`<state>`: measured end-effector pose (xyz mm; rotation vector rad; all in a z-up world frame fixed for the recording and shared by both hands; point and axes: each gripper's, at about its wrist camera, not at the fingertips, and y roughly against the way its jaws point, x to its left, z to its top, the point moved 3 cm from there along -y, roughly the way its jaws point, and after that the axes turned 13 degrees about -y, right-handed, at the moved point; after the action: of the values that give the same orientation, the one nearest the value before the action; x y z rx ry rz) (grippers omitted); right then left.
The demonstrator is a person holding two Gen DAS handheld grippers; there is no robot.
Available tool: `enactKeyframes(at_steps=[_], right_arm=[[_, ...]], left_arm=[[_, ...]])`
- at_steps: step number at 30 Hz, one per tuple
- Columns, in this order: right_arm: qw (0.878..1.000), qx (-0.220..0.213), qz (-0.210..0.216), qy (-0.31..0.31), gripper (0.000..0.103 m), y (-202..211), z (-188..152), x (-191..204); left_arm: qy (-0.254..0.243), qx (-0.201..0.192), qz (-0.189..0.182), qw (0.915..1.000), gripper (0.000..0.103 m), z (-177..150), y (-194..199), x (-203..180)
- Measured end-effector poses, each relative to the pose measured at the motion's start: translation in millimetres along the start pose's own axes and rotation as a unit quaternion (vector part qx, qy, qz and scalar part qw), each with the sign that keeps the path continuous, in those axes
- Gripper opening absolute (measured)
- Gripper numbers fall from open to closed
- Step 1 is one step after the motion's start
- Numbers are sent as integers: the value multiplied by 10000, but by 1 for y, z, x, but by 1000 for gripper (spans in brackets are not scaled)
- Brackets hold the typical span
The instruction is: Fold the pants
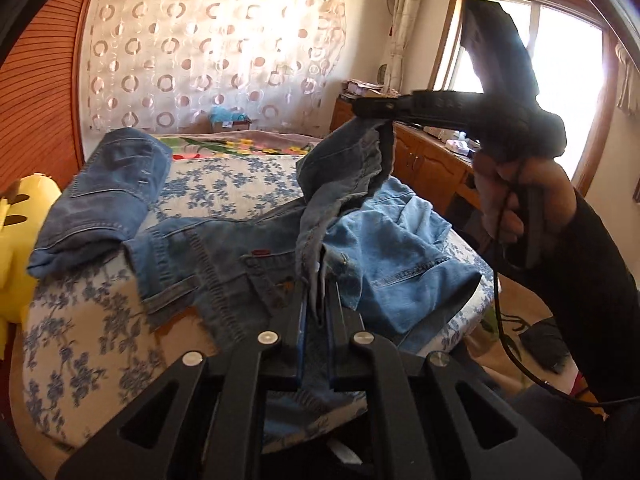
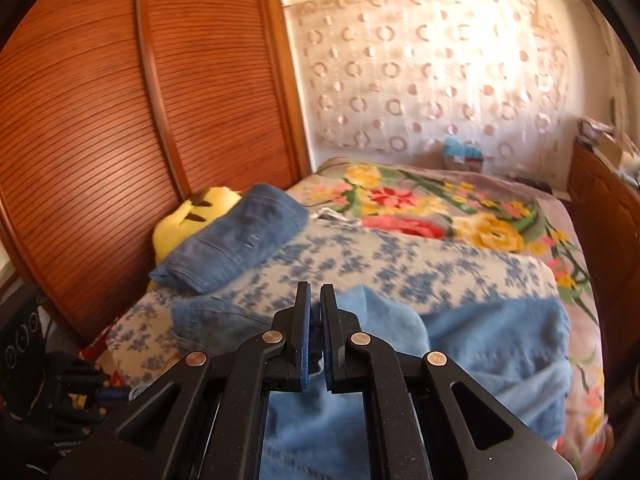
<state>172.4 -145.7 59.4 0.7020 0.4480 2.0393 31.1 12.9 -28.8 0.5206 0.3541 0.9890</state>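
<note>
Left gripper [image 1: 316, 280]: jaws clenched on a fold of denim; the cloth ran up between the two pads and out past their tips.
Right gripper [image 2: 316, 300]: jaws clamped on an edge of the jeans; in the left wrist view it [image 1: 374, 114] was raised above the bed, with the cloth hanging from its tip. A narrow slit showed between the pads, filled by dark cloth.
Right hand [image 1: 516, 200]: wrapped round the gripper's handle, in a dark sleeve; a black cable trailed below it.
Jeans [image 1: 248, 248]: blue denim, unfolded and rumpled, lying across the near end of the bed; one part was lifted into a peak by the right gripper, a paler part [image 1: 404, 240] lay spread to the right, with seams and a pocket visible.
Folded jeans [image 1: 104, 200]: a second, darker pair, lying folded at the left side of the bed, apart from the held pair.
Bed [image 1: 92, 344]: covered by a white sheet with blue flowers; a bright floral blanket [image 2: 440, 208] lay at the far end.
Yellow plush toy [image 2: 200, 216]: at the left edge of the bed, touching the folded jeans, against the wooden slatted wardrobe doors [image 2: 120, 120].
</note>
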Motion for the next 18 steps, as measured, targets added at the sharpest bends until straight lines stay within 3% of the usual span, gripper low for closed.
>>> enactKeyframes(at_steps=[18], right_arm=[[9972,370,477,453,2,-59,-7,75]], left_arm=[[269,392,-6,9989,3,-52,0,9]])
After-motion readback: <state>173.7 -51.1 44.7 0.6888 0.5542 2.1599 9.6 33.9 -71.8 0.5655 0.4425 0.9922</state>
